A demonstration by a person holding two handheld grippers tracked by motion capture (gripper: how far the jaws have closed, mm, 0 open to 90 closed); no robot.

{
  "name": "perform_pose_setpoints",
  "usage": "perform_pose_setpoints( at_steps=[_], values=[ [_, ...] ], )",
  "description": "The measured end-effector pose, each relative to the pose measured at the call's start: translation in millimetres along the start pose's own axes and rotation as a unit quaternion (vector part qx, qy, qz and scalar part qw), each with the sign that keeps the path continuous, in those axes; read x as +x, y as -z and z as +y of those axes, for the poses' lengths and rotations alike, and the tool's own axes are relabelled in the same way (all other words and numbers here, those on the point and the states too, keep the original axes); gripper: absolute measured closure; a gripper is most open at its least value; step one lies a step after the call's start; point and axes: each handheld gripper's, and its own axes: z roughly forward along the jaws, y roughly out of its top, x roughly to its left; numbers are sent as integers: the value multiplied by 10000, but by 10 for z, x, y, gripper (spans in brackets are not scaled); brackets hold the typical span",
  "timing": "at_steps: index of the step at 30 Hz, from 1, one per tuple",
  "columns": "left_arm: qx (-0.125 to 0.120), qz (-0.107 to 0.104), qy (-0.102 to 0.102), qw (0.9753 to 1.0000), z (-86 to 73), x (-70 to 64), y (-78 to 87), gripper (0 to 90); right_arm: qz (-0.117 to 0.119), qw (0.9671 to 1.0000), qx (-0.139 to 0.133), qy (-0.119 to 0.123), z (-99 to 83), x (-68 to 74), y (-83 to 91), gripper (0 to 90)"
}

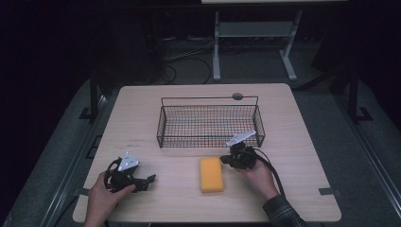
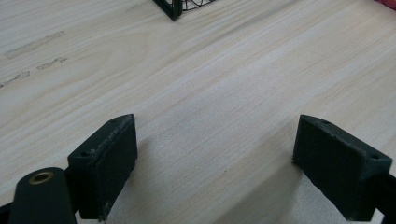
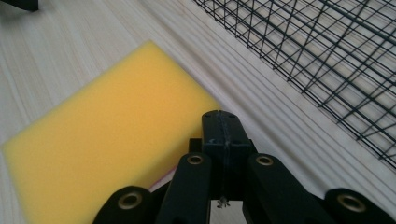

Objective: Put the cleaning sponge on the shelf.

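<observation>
On the near half of the table, between my two hands, a yellow sponge lies flat with bare wood on every side of it: open room to its left as far as my left gripper, and a narrow strip of table between its far end and the wire basket. My right gripper sits just beside the sponge's far right corner, its jaws pressed together with nothing between them — in the right gripper view the closed tips hover over that corner of the sponge, and I cannot tell whether they touch it. My left gripper rests low near the front left of the table, well apart from the sponge, its jaws spread wide over plain wood and holding nothing. The basket stands across the middle of the table, long side toward me, and nothing shows inside it in the high view. The left gripper view gives what the high view is too far off to show — faint smudges on the wood grain and one bottom corner of the basket at the top edge. The right gripper view shows the basket's mesh wall up close, running slantwise past the sponge's long edge.
</observation>
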Motion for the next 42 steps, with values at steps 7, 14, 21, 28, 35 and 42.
perform_pose_setpoints(
  at_steps=[7,14,21,28,35,42],
  values=[
    [0,0,0,10000,0,0,0,129,41,10000,-3,60,30,31,-30,895],
    [-1,1,-1,10000,0,0,0,129,122,9999,-10,81,58,66,-60,895],
    [0,1,-1,10000,0,0,0,129,184,9997,-6,142,83,110,-77,895],
    [-1,1,-2,10000,0,0,0,129,287,9993,18,248,108,174,-95,895],
    [-1,1,-1,10000,0,0,0,129,379,9986,42,374,133,246,-116,895],
    [-4,1,2,10000,0,-1,0,129,493,9977,63,468,157,318,-145,895]
  ],
)
